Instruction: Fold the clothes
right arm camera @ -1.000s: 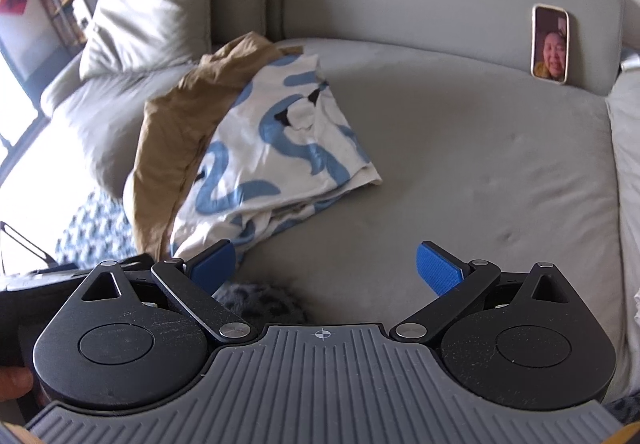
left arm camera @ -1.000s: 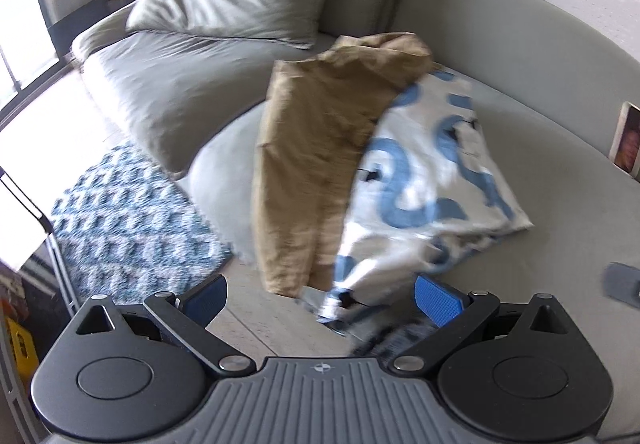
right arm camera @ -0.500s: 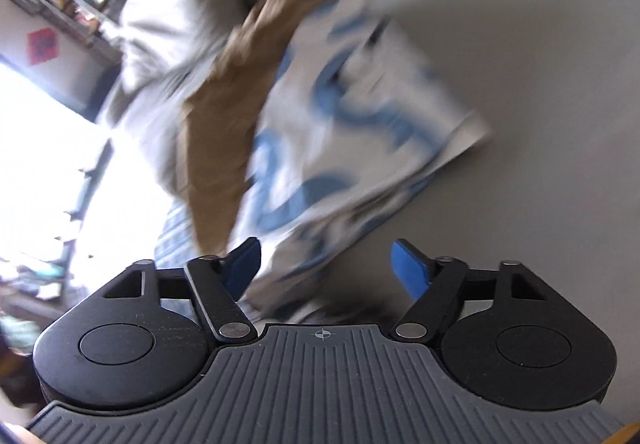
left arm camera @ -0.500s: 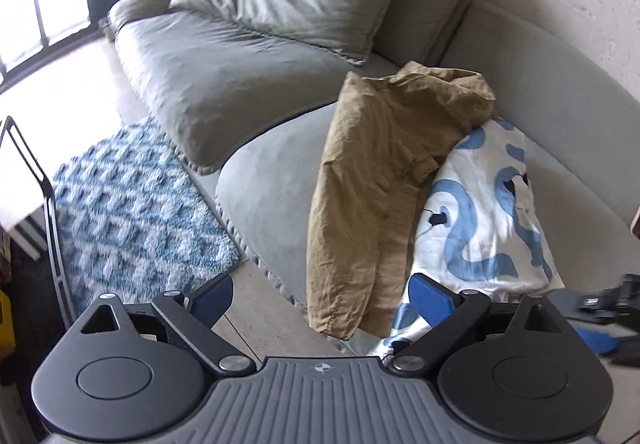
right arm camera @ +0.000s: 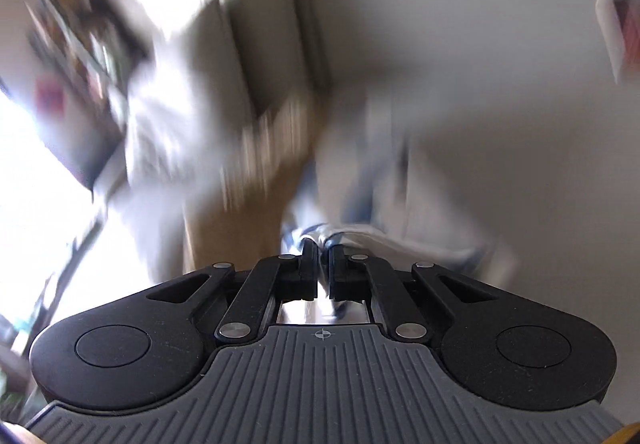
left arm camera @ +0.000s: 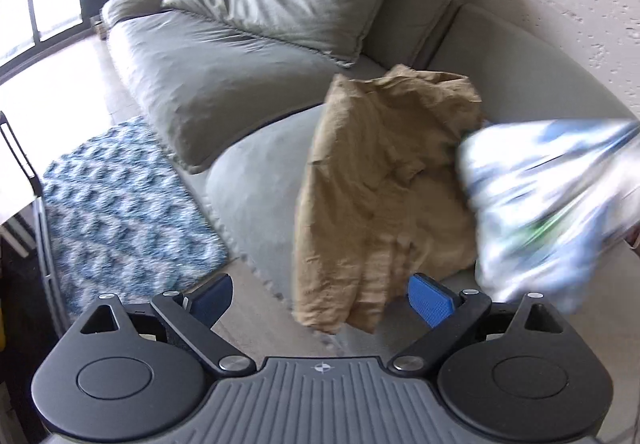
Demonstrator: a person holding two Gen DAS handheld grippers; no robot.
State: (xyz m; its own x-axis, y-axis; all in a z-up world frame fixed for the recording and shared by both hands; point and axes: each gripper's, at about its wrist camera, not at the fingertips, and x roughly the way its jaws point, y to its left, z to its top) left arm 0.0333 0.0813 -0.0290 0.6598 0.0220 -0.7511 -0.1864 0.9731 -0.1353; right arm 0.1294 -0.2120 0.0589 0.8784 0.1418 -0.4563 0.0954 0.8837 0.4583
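Lifted off the grey sofa since a second ago, the white-and-blue patterned garment now hangs blurred in the air to the right of the tan garment, which lies draped over the seat's front edge. Its fabric is pinched between the fingers of the right gripper, closed tight on it (that view is heavily smeared). Nearer the blue rug, the left gripper hovers over the tan garment's lower hem with its fingers spread wide and holding nothing.
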